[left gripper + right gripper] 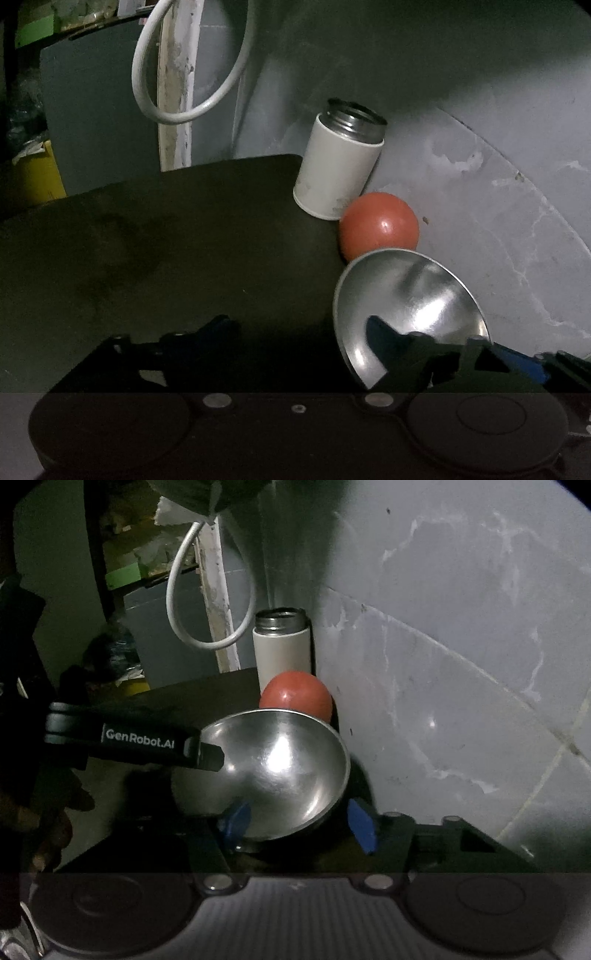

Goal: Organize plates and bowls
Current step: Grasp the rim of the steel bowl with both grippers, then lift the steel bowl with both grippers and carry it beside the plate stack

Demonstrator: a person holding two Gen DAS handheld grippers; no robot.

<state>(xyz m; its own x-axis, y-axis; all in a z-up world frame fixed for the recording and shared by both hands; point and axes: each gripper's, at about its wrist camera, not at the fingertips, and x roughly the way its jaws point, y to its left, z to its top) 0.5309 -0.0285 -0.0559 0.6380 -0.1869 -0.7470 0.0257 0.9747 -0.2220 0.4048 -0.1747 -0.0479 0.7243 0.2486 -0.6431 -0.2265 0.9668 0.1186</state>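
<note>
A shiny steel bowl (pixel 284 771) sits tilted on the dark table, near the wall. In the right wrist view my right gripper (pixel 299 823) is open, its blue pads on either side of the bowl's near rim, one pad (pixel 236 821) inside the bowl. My left gripper comes in from the left there, and one of its fingers (pixel 210 755) reaches over the bowl's left rim. In the left wrist view the bowl (pixel 410 314) is at the right, and my left gripper (pixel 303 332) is open with its right finger (pixel 384 332) inside the bowl.
A red ball (pixel 295 696) lies just behind the bowl, with a white open flask (pixel 282 644) behind it. A grey wall (pixel 461 664) closes the right side. A white cable loop (pixel 184 62) hangs at the back. The table edge (pixel 147 181) drops off at the far left.
</note>
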